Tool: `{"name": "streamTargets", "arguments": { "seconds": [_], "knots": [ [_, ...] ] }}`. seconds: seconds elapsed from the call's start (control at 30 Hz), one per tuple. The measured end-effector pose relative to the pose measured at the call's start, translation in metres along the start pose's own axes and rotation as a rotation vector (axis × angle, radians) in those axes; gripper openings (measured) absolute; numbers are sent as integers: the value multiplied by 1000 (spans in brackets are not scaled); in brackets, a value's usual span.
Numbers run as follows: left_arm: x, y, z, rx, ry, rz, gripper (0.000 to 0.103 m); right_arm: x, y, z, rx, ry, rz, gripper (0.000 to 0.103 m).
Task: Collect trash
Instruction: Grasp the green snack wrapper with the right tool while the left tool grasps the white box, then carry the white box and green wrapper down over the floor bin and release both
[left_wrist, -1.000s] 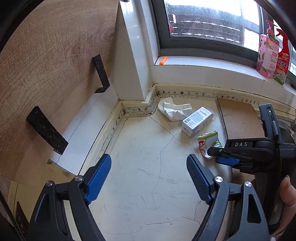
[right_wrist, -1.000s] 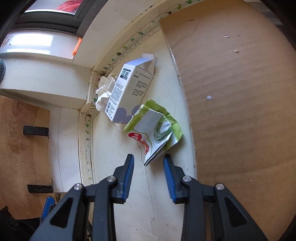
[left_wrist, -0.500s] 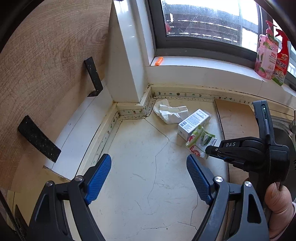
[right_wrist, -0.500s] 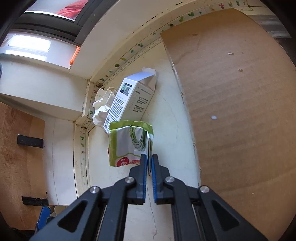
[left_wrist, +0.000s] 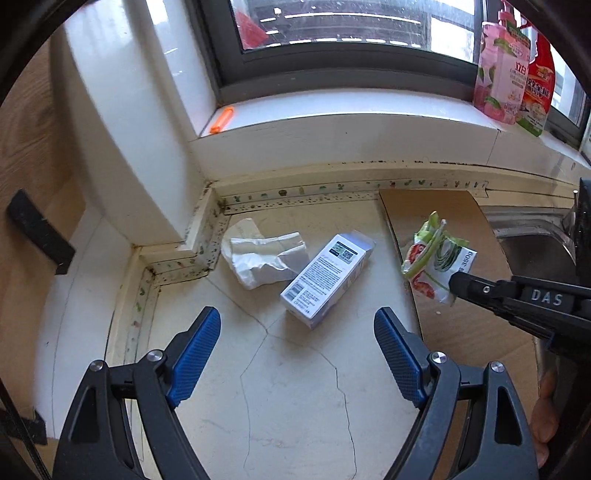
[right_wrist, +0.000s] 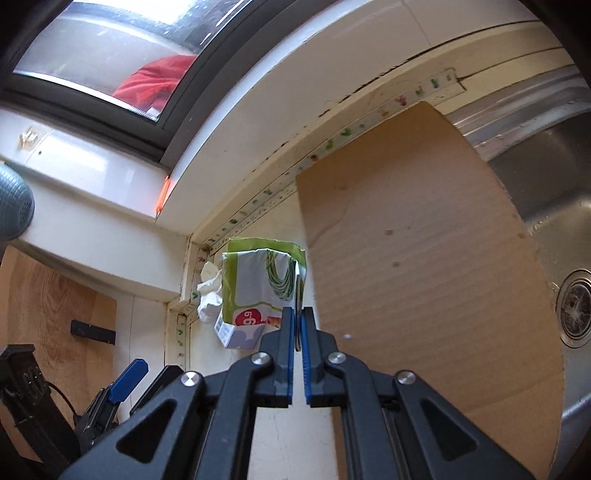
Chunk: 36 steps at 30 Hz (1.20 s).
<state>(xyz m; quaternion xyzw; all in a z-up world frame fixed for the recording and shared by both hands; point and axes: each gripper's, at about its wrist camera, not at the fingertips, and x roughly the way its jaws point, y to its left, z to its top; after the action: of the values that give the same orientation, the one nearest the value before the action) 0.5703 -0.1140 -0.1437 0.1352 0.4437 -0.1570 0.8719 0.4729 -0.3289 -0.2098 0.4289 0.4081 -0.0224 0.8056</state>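
- Right wrist view: the right gripper (right_wrist: 297, 326) is clamped on the edge of a green and white wrapper (right_wrist: 263, 285), held clear of the counter (right_wrist: 280, 435).
- Left wrist view: the left gripper (left_wrist: 297, 350) hangs wide open over the counter, holding nothing.
- Just beyond it lies a white box (left_wrist: 327, 273), touching a crumpled tissue (left_wrist: 264, 254) to its left.
- Cardboard (left_wrist: 443, 221) lies to the right, with a sink (right_wrist: 554, 206) past it.

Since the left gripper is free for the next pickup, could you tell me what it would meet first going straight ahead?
Probably the white box, lying on the counter just ahead of the open left gripper; the crumpled tissue sits slightly farther left. Depth is uncertain.
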Motion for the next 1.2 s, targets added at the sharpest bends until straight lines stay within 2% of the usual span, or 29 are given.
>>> {"name": "streamTargets", "arguments": {
  "seconds": [0.17,0.4,0.53,0.67,0.7,0.77,0.97,1.2],
  "knots": [
    [38,-5,15,36,48,-4,84,-5,-25,13,45,-22,-24,3],
    [78,-13,30,107,114,-47,83,-6,-37,21,71,-30,-21,3],
    [95,-20,38,145,153,-81,67,-5,-36,22,59,-36,-15,3],
    [106,-26,38,164,184,-87,45,-4,-37,22,51,-29,-14,3],
    [105,-26,37,164,183,-87,44,-5,-38,22,50,-28,-14,3],
    [103,-27,36,163,186,-87,34,-7,-38,20,47,-28,-13,3],
    [81,-21,24,105,179,-79,34,-19,-33,9,20,-31,-4,3],
    [-3,-13,-16,40,121,-90,34,-54,-21,-24,-14,-59,14,3]
  ]
}}
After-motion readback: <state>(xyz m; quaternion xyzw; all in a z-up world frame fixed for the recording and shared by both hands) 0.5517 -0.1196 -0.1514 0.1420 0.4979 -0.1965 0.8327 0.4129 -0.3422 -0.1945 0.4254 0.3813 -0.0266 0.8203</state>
